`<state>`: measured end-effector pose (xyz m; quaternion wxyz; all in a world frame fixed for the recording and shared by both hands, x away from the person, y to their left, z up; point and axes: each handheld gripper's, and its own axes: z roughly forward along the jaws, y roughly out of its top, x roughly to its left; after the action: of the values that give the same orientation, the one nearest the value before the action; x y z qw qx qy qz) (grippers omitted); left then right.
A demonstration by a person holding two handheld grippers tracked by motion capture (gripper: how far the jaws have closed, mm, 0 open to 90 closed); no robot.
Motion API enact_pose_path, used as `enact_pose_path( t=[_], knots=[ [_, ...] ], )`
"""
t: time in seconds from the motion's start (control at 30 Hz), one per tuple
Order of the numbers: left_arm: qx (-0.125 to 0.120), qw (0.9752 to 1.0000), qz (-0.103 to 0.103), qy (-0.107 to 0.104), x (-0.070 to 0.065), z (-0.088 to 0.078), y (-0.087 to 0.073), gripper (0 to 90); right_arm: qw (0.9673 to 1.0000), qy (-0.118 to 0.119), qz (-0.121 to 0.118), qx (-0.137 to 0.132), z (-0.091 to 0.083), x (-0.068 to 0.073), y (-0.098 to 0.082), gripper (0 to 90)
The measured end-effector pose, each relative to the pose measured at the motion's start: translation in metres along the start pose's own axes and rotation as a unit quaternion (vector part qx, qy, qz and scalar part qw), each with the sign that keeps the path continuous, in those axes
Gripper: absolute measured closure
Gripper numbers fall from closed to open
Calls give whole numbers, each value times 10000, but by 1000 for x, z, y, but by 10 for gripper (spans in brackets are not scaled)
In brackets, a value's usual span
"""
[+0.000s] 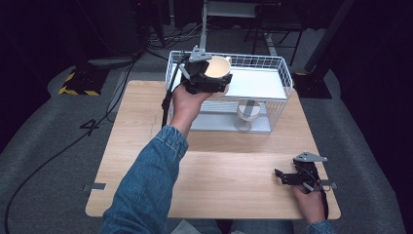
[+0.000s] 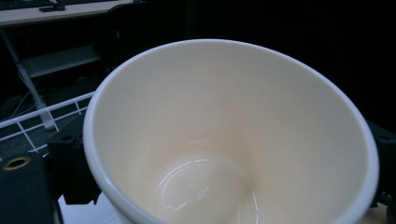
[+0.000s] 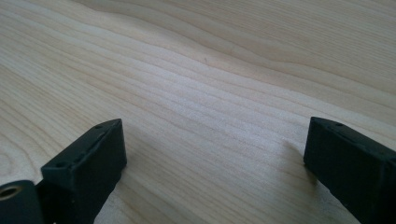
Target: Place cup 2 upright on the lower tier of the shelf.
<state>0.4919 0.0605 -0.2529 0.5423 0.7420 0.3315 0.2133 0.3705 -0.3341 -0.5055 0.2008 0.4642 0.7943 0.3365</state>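
- High view: your left gripper (image 1: 210, 78) pinches a cream cup (image 1: 217, 67) above the wire rack (image 1: 282, 80) at the counter's (image 1: 146, 126) far edge.
- Your right gripper (image 1: 281, 176) sits spread, empty, near the right front corner.

The near half of the table (image 1: 214, 185) lies bare between the denim sleeve (image 1: 146, 185) and the right gripper (image 1: 281, 176), whose jaws stand apart over plain wood with nothing between them. At the far edge the white wire basket (image 1: 285, 80) blocks the way: its mesh walls fence the upper shelf, and the level beneath holds an upturned bowl (image 1: 247, 113) near the middle. The left gripper (image 1: 214, 80), clamped on a cream cup (image 1: 217, 67), occupies the basket's left end, while the shelf's right part lies bare.
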Motion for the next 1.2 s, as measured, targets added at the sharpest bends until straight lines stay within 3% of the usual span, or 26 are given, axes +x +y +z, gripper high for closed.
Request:
enact_pose_path(
  t=[0.3,0.53,0.7,0.8,0.97,1.2],
  knots=[
    [60,9999,-90,115,15,20,16,99,10000,-5,-4,-14,0,0,0,60],
    [83,9997,-128,195,23,31,17,99,10000,-1,14,-5,0,0,0,61],
    [245,9987,-55,448,28,46,15,99,10000,0,16,-4,0,0,0,61],
    [273,9986,-79,453,30,49,13,98,10000,0,15,-5,0,0,0,61],
    [115,9989,-241,378,34,55,11,98,10000,0,15,-5,0,0,0,61],
    [211,9988,-334,276,40,60,7,99,10000,0,16,-4,0,0,0,61]
  ],
)
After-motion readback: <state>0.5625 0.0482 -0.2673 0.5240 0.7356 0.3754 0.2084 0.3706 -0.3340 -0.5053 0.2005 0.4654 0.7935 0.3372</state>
